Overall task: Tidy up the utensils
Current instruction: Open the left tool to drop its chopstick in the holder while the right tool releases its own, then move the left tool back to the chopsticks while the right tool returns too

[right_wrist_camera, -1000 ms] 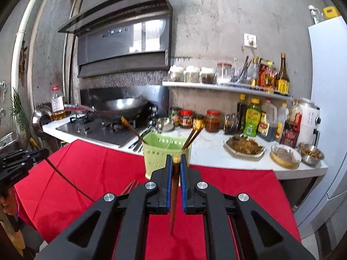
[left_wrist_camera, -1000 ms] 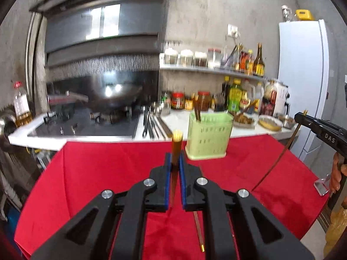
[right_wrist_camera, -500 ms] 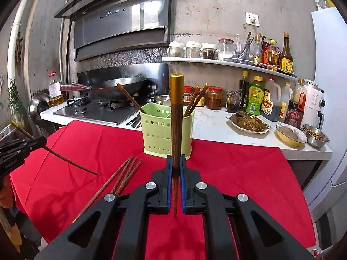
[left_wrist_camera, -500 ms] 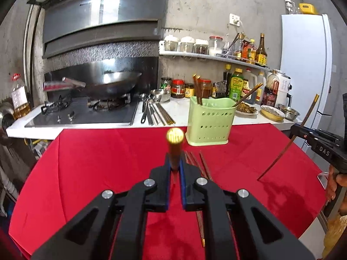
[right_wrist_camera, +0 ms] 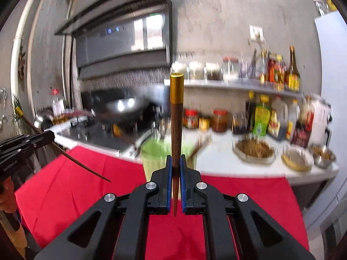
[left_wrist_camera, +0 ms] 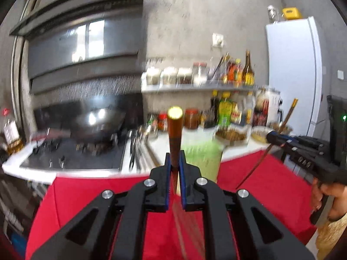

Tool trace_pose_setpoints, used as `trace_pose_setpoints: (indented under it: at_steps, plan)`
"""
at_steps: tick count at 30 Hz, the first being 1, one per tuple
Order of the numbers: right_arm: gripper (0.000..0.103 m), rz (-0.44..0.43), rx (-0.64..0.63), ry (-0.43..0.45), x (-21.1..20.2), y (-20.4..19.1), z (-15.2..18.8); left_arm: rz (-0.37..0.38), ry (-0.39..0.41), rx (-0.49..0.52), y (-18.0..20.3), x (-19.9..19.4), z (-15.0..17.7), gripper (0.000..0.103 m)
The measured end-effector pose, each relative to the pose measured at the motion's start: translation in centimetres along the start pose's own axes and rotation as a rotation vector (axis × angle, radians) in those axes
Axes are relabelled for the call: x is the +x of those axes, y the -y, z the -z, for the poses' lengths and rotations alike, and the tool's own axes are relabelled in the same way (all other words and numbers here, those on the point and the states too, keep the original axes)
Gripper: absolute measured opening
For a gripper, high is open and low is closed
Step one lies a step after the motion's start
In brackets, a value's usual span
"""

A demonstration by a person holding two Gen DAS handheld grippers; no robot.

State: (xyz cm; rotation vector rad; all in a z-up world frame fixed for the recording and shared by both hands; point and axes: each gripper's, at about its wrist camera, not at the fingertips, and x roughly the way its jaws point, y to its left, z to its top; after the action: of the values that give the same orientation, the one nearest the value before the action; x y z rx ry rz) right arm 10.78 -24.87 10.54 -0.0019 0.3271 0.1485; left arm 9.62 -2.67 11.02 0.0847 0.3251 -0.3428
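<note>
**Two chopsticks gripped upright, ready for the green holder**

The left tongs (left_wrist_camera: 175, 169) were clamped on a wooden chopstick (left_wrist_camera: 174, 134), gold cap upward and point hanging down between the blue pads. The right tongs (right_wrist_camera: 176, 173) were closed likewise on a second chopstick (right_wrist_camera: 176, 130), its gold-capped end standing high above the jaws and its tip showing just below them. Gripping each stick low on its shaft, nearly vertical, seemed meant to let the point drop straight into an opening rather than be laid flat.

The green utensil holder (right_wrist_camera: 151, 153) stood at the far edge of the red cloth (right_wrist_camera: 86, 179) covering the bench, just beyond both sets of tongs and blurred in both views. At least one stick seemed to lean out of it already, though the blur left that uncertain. Each wrist view caught the other tool off to the side, well apart, its chopstick slanting down over the cloth.

By my reading, the carry was under way and insertion had not yet happened; crossing sticks above the holder looked the chief risk.
</note>
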Motion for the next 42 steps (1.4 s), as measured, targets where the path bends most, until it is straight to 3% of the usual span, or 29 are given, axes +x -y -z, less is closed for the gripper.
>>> trace_pose_setpoints:
  at_steps: [4, 7, 14, 20, 21, 22, 23, 24, 25, 27, 31, 35, 42]
  plan:
    - [0.007, 0.001, -0.004, 0.097, 1.2, 0.5, -4.4, 0.04, 0.064, 0.0, 1.0, 1.9, -4.4, 0.007]
    - [0.007, -0.005, 0.014, 0.12, 3.4, 1.3, -5.7, 0.049, 0.057, 0.011, 1.9, 5.3, -5.7, 0.007]
    - [0.007, 0.009, 0.005, 0.031, 9.7, 1.8, -3.7, 0.094, -0.084, -0.001, 2.3, 13.7, -3.8, 0.007]
    - [0.01, 0.014, -0.013, -0.069, 12.5, 1.8, -1.5, 0.11, -0.121, -0.015, 1.6, 16.7, -2.1, 0.007]
    - [0.02, 0.026, -0.022, -0.07, 12.3, 1.7, -1.5, 0.103, -0.115, -0.018, 1.5, 16.6, -2.2, 0.009]
    - [0.04, 0.039, -0.024, -0.058, 11.8, 1.7, -1.6, 0.101, -0.107, -0.025, 1.4, 16.2, -2.4, 0.019]
    - [0.048, 0.046, -0.024, -0.045, 11.3, 1.7, -1.8, 0.101, -0.096, -0.035, 1.2, 15.7, -2.6, 0.028]
    - [0.051, 0.049, -0.022, -0.028, 10.4, 1.7, -2.0, 0.094, -0.062, -0.052, 0.8, 14.7, -3.1, 0.048]
    - [0.051, 0.054, -0.021, -0.015, 9.4, 1.7, -2.4, 0.087, -0.032, -0.059, 0.7, 13.6, -3.5, 0.057]
    - [0.051, 0.069, -0.019, 0.003, 7.5, 1.8, -2.8, 0.061, 0.023, -0.058, 0.4, 10.9, -4.3, 0.057]
    - [0.058, 0.084, -0.02, 0.005, 3.6, 1.6, -2.6, -0.028, 0.053, -0.044, 0.1, 5.9, -4.2, 0.077]
    - [0.07, 0.088, -0.019, -0.042, -0.1, 1.0, 0.8, -0.167, -0.018, 0.005, 0.3, 2.6, -0.7, 0.082]
    - [0.07, 0.034, -0.03, -0.201, -2.9, -1.7, 10.0, -0.196, -0.215, -0.008, -0.3, 0.4, 9.1, 0.082]
